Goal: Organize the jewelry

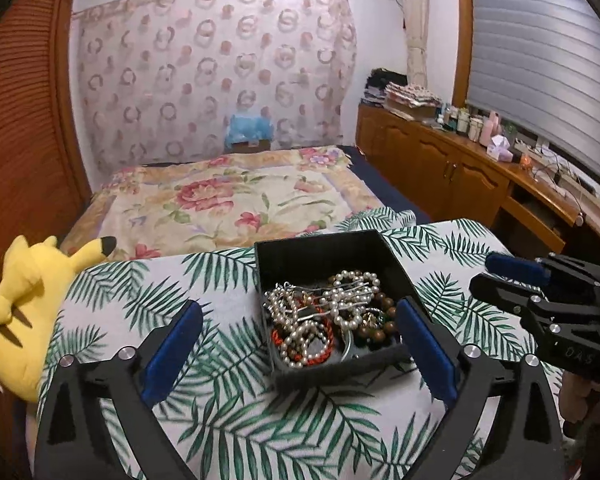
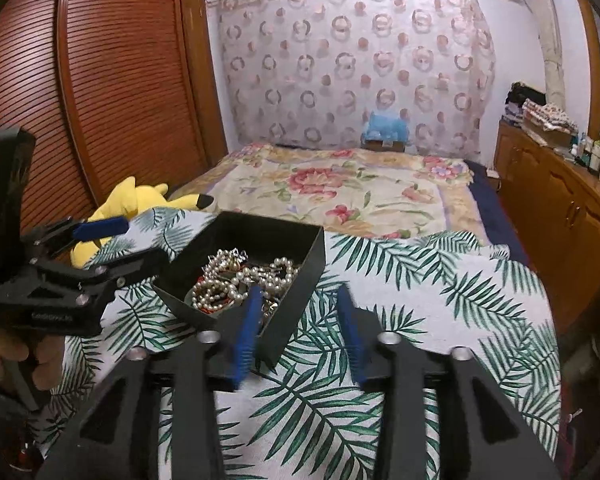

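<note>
A black open box (image 1: 320, 252) (image 2: 300, 268) stands on a palm-leaf cloth (image 1: 228, 412) (image 2: 420, 292). It holds a tangle of jewelry (image 1: 324, 312) (image 2: 228, 280): pearl strands, brown wooden beads and a red-orange cord bracelet. My left gripper (image 1: 298, 306) is wide open, straddling the near part of the box; its right finger (image 1: 424, 344) sits at the box's front right corner, its left finger is well clear. My right gripper (image 2: 300, 292) stands open across the box's near wall, one finger (image 2: 246, 320) over the jewelry, the other outside. Each gripper also shows in the other's view (image 1: 486, 272) (image 2: 140, 240).
A yellow plush toy (image 1: 28, 308) (image 2: 140, 200) lies at the cloth's left edge. Behind is a bed with a floral blanket (image 1: 228, 200) (image 2: 360, 188). A wooden cabinet (image 1: 440, 164) with bottles runs along the right; louvered wardrobe doors (image 2: 100, 100) stand on the left.
</note>
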`<state>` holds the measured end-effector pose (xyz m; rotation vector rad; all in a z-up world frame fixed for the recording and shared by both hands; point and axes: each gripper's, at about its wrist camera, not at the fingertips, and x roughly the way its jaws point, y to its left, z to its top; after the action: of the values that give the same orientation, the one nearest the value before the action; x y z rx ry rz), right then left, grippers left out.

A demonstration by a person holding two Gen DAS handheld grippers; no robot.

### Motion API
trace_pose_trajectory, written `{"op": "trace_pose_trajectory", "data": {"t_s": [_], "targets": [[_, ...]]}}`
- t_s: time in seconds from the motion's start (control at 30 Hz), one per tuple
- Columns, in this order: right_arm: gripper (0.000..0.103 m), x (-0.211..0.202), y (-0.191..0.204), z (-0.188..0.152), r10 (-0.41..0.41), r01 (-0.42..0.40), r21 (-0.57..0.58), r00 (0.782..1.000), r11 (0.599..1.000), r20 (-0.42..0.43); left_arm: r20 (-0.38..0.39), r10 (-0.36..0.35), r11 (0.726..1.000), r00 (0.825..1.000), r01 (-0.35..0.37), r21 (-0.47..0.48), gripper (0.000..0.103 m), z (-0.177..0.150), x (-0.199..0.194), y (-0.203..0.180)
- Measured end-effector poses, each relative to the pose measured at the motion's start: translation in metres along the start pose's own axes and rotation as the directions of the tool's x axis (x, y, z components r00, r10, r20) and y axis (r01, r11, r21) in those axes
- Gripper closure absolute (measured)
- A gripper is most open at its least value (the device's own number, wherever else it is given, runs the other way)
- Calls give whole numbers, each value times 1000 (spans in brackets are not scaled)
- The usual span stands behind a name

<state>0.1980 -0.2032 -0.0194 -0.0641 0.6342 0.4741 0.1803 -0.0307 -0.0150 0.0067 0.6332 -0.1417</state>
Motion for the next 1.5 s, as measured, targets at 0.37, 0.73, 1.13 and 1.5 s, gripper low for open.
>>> {"op": "trace_pose_trajectory", "data": {"t_s": [0.37, 0.73, 1.13, 1.5], "targets": [[23, -58, 16, -1, -58, 56, 18, 994, 998, 96, 28, 24, 1000, 999, -23, -8, 8, -6, -52, -5], [3, -88, 25, -14, -83, 77, 49, 987, 996, 137, 66, 43, 999, 997, -43, -1, 8, -22, -88, -15], [3, -114, 35, -39, -134, 120, 90, 976, 989, 169, 77, 75, 996, 994, -72, -42, 8, -46, -118, -5], [3, -129, 44, -51, -160, 147, 83, 967, 986, 197, 91, 93, 994, 992, -88, -57, 8, -59, -131, 0]]}}
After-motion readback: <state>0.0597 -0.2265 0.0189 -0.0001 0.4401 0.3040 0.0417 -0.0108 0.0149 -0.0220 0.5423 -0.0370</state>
